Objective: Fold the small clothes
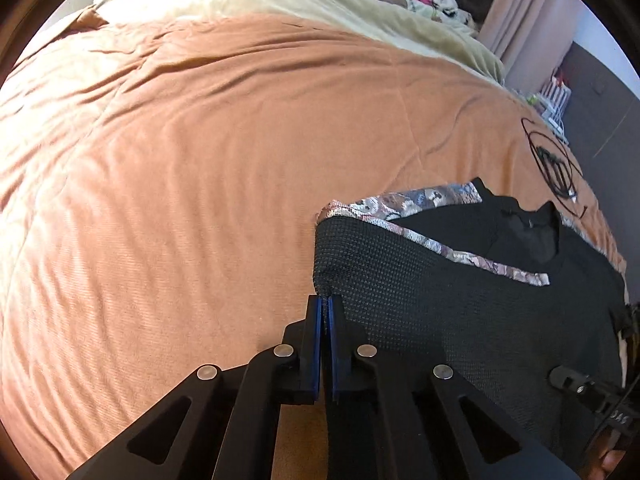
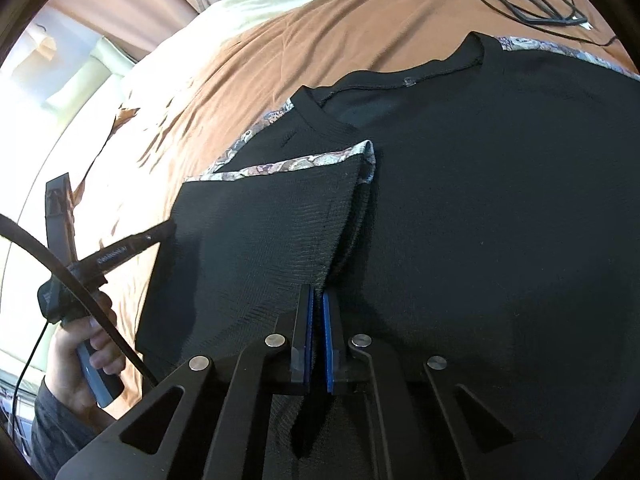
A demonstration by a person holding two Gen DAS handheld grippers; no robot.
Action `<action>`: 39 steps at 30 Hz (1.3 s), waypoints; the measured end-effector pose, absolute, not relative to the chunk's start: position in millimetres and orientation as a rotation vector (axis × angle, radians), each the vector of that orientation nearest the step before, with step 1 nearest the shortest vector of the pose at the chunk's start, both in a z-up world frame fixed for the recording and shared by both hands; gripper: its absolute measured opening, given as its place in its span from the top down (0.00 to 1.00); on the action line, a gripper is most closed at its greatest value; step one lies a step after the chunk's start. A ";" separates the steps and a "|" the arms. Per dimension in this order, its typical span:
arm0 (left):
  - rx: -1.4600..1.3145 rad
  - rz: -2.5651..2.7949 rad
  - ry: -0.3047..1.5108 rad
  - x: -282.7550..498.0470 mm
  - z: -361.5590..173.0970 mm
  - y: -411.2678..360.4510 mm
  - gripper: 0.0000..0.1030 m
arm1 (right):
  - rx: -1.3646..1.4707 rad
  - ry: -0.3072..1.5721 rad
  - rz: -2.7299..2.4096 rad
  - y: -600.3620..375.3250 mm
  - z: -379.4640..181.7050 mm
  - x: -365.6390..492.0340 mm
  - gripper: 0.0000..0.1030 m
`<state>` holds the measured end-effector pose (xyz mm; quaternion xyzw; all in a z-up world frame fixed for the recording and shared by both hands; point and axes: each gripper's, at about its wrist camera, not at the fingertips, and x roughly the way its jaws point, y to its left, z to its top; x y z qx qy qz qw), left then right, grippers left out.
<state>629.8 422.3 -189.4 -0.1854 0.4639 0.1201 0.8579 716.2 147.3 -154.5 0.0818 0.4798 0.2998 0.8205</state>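
We have a black knit top (image 1: 460, 304) lying on an orange bedspread (image 1: 180, 160). Our left gripper (image 1: 325, 308) and right gripper (image 2: 316, 300) each have jaws clenched on its folded edge. We should lift both evenly. Only the right view shows the hand (image 2: 80, 356).

Black top (image 2: 480, 200), floral trim (image 1: 404, 202), orange bedspread (image 1: 160, 160)

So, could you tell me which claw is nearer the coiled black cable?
Right. The right claw pinches the black top below the cable; the left claw pinches its far edge.
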 end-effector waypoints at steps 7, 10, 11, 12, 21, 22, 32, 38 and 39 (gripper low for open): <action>-0.406 0.257 1.046 614.4 -199.2 417.2 0.80 | 0.177 1.051 0.600 144.8 -159.2 717.9 0.97; -0.433 0.226 1.033 597.6 -198.3 413.3 0.66 | 0.184 1.058 0.615 141.8 -157.9 715.2 0.87; -0.429 0.218 1.034 592.8 -198.8 410.9 0.66 | 0.182 1.059 0.626 142.6 -157.2 712.5 0.85; -0.422 0.213 1.046 588.4 -199.9 407.4 0.66 | 0.178 1.056 0.630 141.7 -156.1 710.6 0.79; -0.378 0.235 1.089 550.7 -199.3 393.6 0.66 | 0.067 1.062 0.596 140.4 -151.6 685.2 0.76; -0.381 0.236 1.090 547.8 -198.5 392.4 0.66 | 0.053 1.064 0.589 140.2 -150.0 682.3 0.76; -0.402 0.261 1.041 501.7 -163.3 372.1 0.65 | -0.110 1.030 0.449 136.8 -125.0 643.7 0.76; -0.351 0.305 0.948 477.3 -128.4 346.6 0.26 | -0.180 0.956 0.394 125.3 -99.5 613.8 0.76; -0.332 0.309 0.937 473.6 -123.0 340.8 0.25 | -0.186 0.926 0.404 121.7 -93.1 606.1 0.76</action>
